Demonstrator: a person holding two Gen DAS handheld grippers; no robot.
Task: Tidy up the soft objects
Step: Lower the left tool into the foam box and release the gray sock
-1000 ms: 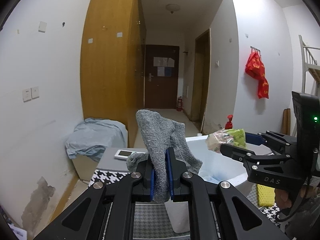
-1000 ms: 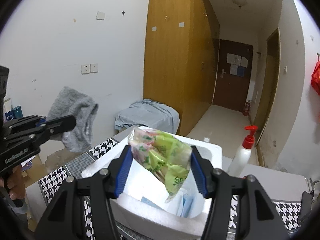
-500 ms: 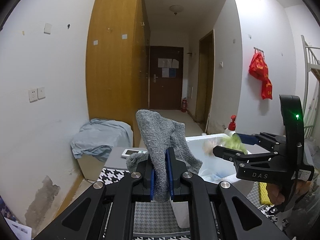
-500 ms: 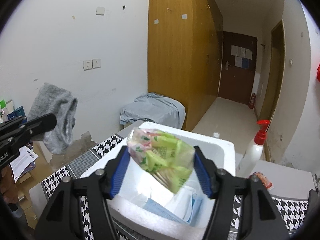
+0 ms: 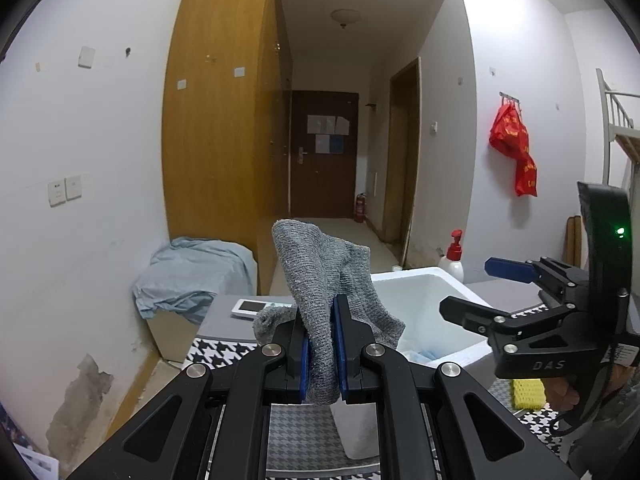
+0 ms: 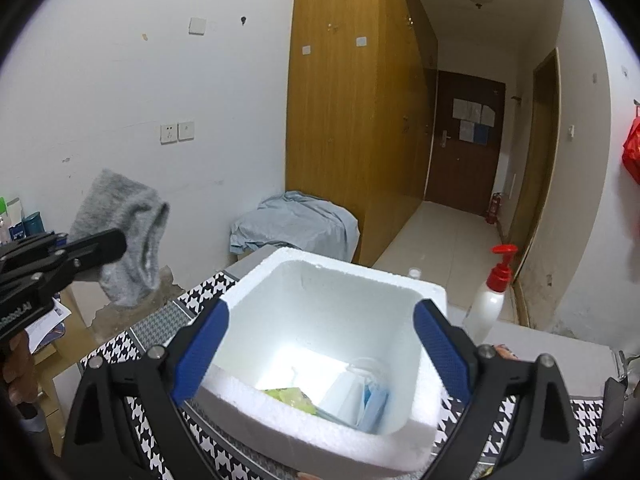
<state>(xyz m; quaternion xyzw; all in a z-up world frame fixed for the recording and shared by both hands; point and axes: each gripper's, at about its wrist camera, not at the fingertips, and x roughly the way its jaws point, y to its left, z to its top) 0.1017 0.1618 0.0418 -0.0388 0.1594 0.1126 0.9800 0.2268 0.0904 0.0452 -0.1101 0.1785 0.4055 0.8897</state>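
My left gripper [image 5: 320, 344] is shut on a grey knitted sock [image 5: 324, 276] and holds it up in the air left of a white foam box [image 5: 436, 300]. The sock [image 6: 124, 236] also shows at the left of the right wrist view. My right gripper [image 6: 320, 356] is open and empty, held just above the foam box [image 6: 332, 292]. A green snack bag [image 6: 290, 394] and a blue face mask [image 6: 368, 400] lie in the box.
A pump bottle with a red top [image 6: 490, 300] stands behind the box on the right. A yellow sponge [image 5: 528, 394] lies on the houndstooth cloth [image 6: 132, 344]. A white device [image 5: 252, 307] lies on the grey table top.
My right gripper opened and let go of the green snack bag, which dropped into the foam box. My left gripper still holds the sock in about the same place.
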